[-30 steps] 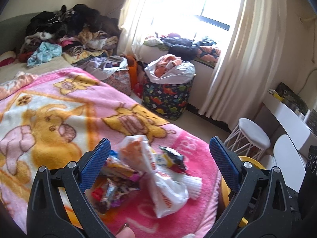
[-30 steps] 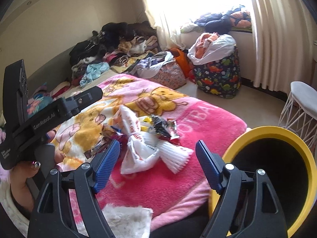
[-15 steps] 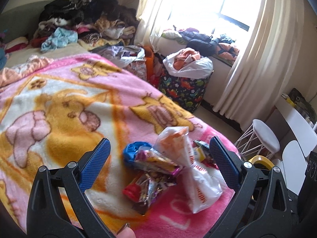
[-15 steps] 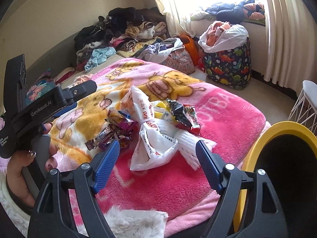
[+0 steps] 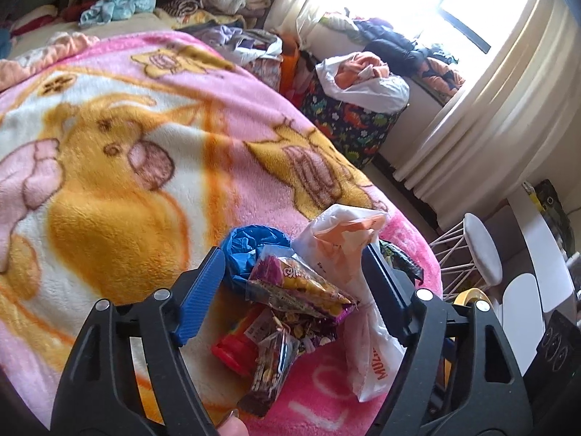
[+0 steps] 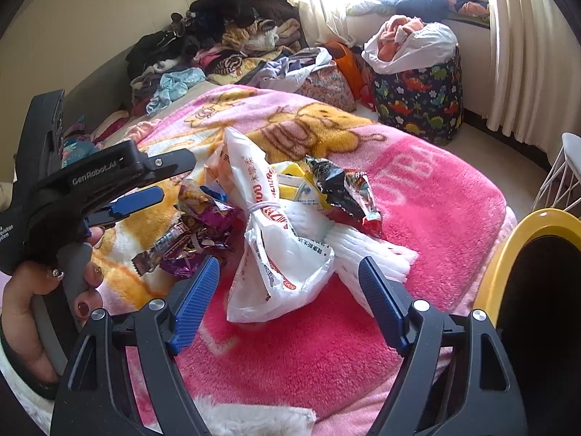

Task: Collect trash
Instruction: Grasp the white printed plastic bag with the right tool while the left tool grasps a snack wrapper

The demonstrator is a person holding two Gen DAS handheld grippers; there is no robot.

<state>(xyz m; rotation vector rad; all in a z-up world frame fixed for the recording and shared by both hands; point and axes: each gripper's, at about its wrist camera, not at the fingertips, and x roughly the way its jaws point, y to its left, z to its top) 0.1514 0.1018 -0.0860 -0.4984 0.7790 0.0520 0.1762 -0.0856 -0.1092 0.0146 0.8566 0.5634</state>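
Observation:
A heap of trash lies on the pink cartoon blanket [image 5: 120, 138]: purple and gold snack wrappers [image 5: 297, 290], a crumpled blue bag [image 5: 250, 250], a red wrapper [image 5: 232, 352] and a tied white plastic bag [image 6: 276, 247]. A black foil wrapper [image 6: 337, 189] and white ridged packaging [image 6: 363, 250] lie beside the bag. My left gripper [image 5: 294, 290] is open, its jaws straddling the snack wrappers. My right gripper [image 6: 287, 305] is open just in front of the white bag. The left gripper also shows in the right wrist view [image 6: 152, 181].
A yellow-rimmed black bin [image 6: 537, 290] stands at the bed's right edge. A dinosaur-print hamper [image 6: 417, 94] with clothes stands by the curtain. Clothes are piled at the bed's far end [image 6: 218, 36]. A white stool [image 5: 479, 250] and white desk [image 5: 537, 247] are to the right.
My left gripper has moved down and forward so the snack wrappers now sit between its jaws. My right gripper has moved closer to the white bag. Both stayed open.

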